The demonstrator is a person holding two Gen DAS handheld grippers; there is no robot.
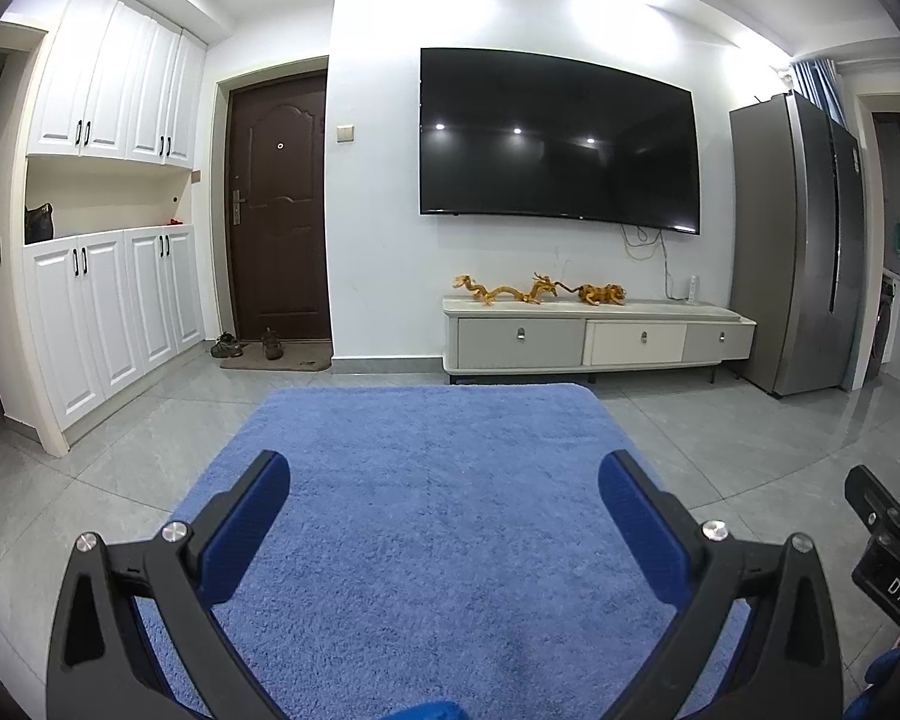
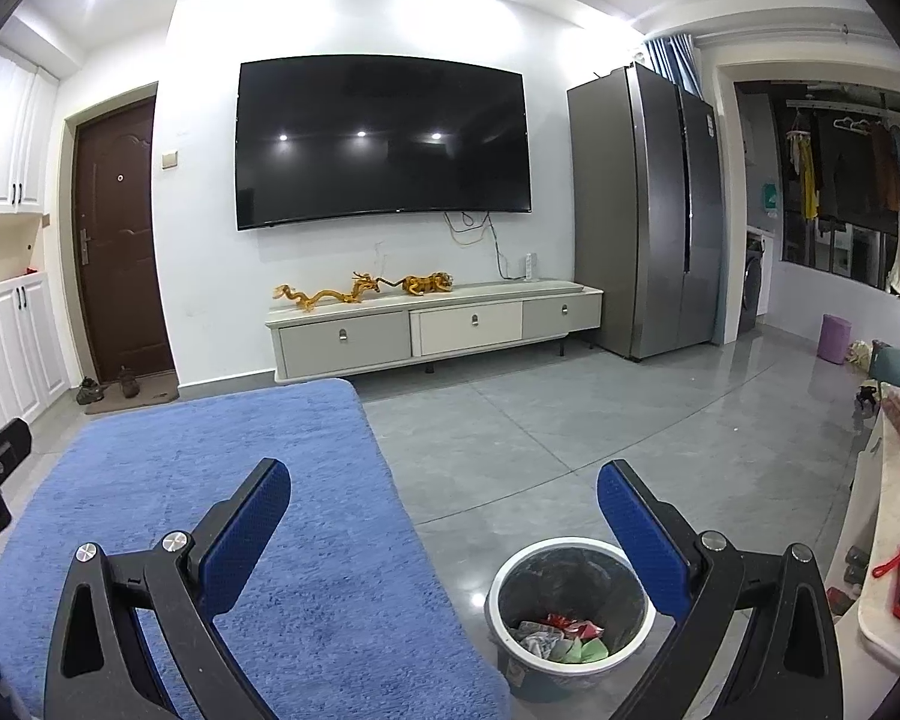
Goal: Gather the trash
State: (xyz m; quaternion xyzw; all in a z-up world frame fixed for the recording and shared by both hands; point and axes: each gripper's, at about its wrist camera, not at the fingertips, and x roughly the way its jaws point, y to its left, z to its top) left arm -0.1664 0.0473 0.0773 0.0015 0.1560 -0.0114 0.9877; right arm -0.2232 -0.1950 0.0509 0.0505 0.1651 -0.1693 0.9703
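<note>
Both hand-held grippers, left (image 1: 444, 516) and right (image 2: 444, 516), are apart and empty. Bin (image 2: 570, 606) beside rug (image 2: 210, 540) holds trash (image 2: 561, 636). Rug appears clear; task likely near done.

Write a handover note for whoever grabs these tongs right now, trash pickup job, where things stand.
Left tongs: open, empty, held over the blue rug.
Right tongs: open, empty, above the rug's right edge and the grey floor.
Trash bin: on the floor right of the rug, lined with a dark bag, crumpled paper and wrappers already inside.
Done: some trash is in the bin.
Left: no loose trash shows on the rug or floor in either view; check outside the views before stopping.
</note>
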